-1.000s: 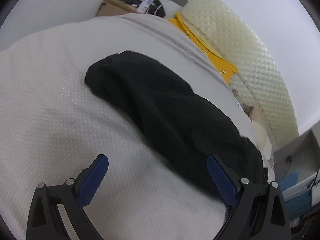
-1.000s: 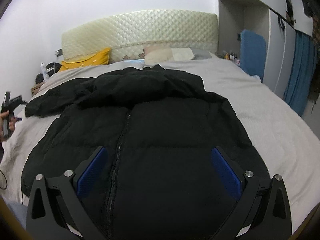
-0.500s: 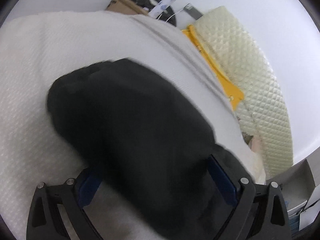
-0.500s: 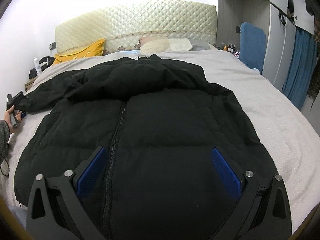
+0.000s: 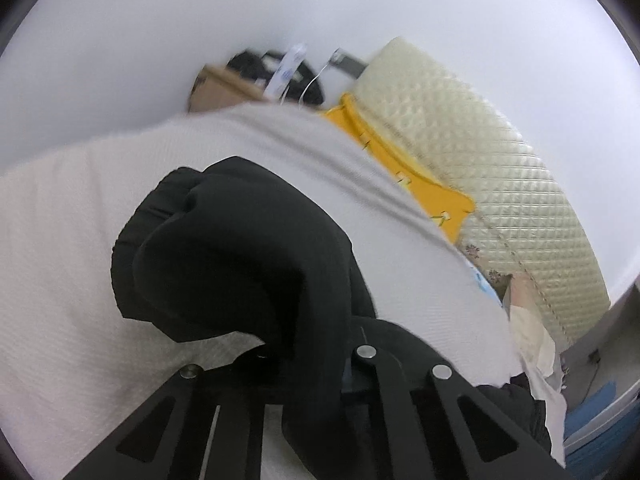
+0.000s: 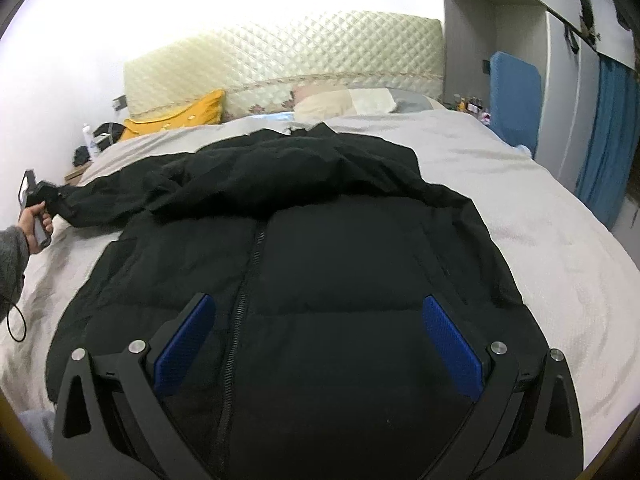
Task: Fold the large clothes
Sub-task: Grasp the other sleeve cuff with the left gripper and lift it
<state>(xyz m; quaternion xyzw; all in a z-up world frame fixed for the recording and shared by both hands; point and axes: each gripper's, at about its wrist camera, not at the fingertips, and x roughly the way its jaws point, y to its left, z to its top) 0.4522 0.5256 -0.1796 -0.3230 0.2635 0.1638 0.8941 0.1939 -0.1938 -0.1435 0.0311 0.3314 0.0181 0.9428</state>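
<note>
A black puffer jacket (image 6: 320, 264) lies front up on the bed (image 6: 560, 240), zip running down its middle, hood toward the headboard. Its left sleeve (image 5: 232, 256) stretches toward the bed's left edge. My left gripper (image 5: 308, 364) is shut on the sleeve's cuff end, the fabric bunched between its jaws; in the right wrist view it shows at the far left (image 6: 56, 200), held by a hand. My right gripper (image 6: 316, 344) is open and empty, hovering over the jacket's lower front.
A quilted cream headboard (image 6: 300, 56), a yellow cushion (image 6: 188, 116) and a beige pillow (image 6: 344, 102) are at the bed's head. A bedside table with a bottle (image 6: 86, 136) stands left. A blue chair (image 6: 514, 100) and blue curtain (image 6: 608, 140) stand right.
My left gripper moved forward onto the sleeve end and closed on it. My right gripper stayed open and shifted slightly over the jacket.
</note>
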